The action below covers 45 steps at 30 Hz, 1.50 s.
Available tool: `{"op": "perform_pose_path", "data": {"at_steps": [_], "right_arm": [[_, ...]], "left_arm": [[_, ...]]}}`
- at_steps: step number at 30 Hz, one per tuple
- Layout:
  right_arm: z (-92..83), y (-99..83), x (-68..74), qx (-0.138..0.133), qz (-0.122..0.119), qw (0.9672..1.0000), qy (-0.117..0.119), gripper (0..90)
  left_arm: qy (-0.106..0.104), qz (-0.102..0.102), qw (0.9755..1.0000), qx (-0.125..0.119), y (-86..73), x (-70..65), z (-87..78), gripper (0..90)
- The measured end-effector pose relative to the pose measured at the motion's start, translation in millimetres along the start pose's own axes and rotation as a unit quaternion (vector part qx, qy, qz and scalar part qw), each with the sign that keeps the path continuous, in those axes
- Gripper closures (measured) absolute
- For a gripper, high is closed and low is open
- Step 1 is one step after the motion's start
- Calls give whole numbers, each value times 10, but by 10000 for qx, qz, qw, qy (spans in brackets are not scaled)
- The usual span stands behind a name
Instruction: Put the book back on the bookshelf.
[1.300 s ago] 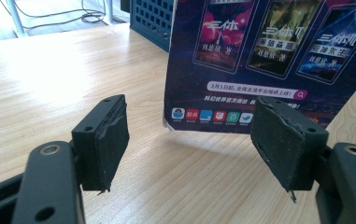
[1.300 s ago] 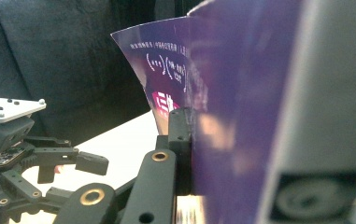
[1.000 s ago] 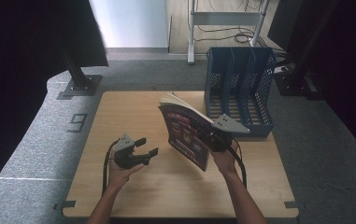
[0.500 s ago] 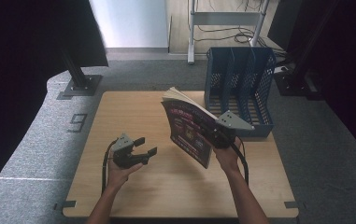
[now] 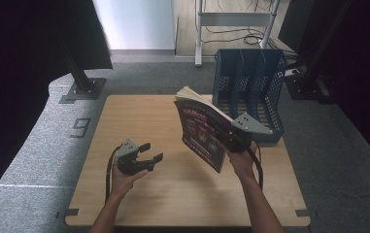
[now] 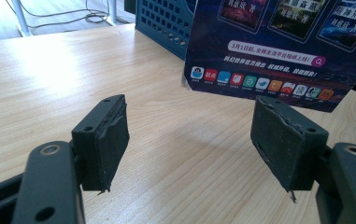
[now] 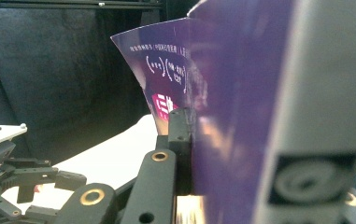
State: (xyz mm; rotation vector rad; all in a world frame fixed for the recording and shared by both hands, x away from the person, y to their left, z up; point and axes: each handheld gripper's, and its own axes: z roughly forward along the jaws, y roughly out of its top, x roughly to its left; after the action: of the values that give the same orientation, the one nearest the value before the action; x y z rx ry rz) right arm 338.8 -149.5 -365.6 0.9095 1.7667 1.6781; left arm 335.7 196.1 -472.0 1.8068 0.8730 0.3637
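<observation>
Right gripper (image 5: 231,138) clamped on magazine (image 5: 202,133), upright, rack (image 5: 250,92) just behind it, probably next stop; left gripper (image 5: 146,154) open, empty.

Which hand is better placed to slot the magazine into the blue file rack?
Right: the right gripper already clamps the magazine beside the rack; the left gripper hangs open, farther away.

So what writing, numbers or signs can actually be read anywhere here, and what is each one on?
"9": pale numeral on the grey floor mat left of the table.
"3月1日" opens the pink banner line on the magazine cover; the rest is too small to read.
App icons row beneath: labels too small.
Back cover, right claw view: white lettering blurred, unreadable.
</observation>
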Motion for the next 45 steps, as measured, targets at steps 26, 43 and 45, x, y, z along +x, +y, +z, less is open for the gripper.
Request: {"op": "perform_pose_path", "data": {"at_steps": [26, 43, 45], "right_arm": [[-122, 161, -172, -150, 40, 9994, -309, 819], [-185, 253, -278, -235, 24, 9984, -521, 819], [-190, 259, -289, -239, 33, 9983, -532, 819]], "left_arm": [[-1, -56, 10000, 13, -13, 19, 4, 277], [71, -48, 10000, -31, -17, 23, -4, 285], [70, -45, 10000, -11, -22, 26, 5, 285]]}}
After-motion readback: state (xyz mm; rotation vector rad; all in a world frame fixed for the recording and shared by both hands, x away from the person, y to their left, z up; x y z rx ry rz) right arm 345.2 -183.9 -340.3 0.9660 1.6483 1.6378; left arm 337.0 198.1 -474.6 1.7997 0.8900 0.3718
